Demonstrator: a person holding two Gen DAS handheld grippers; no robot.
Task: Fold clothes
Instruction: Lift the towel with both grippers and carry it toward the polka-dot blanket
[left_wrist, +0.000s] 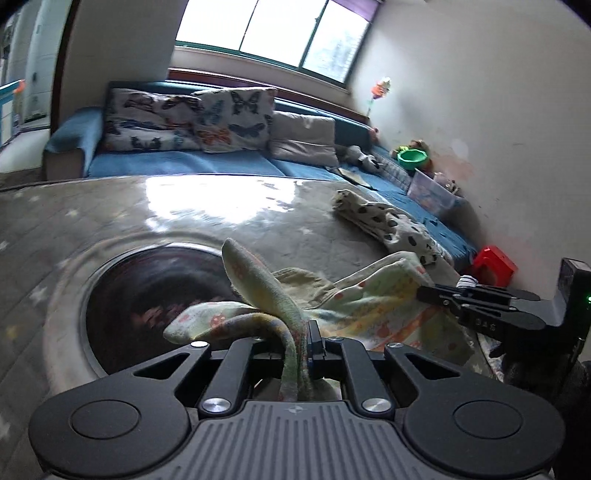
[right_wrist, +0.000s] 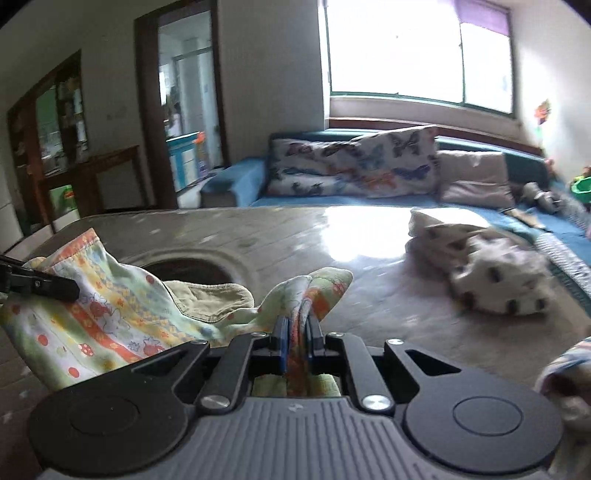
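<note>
Left gripper (left_wrist: 301, 345) and right gripper (right_wrist: 297, 341) each clamp an edge of the printed cloth (right_wrist: 110, 325) above the bench (right_wrist: 369, 295); spotted garment (right_wrist: 491, 273) far right.

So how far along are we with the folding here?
Done: the spotted garment lies bundled at the table's far right, though how neatly it is folded is unclear. In hand: the left gripper and right gripper each have jaws shut on the patterned cloth, lifted and still crumpled. Left: spreading and folding it.
</note>
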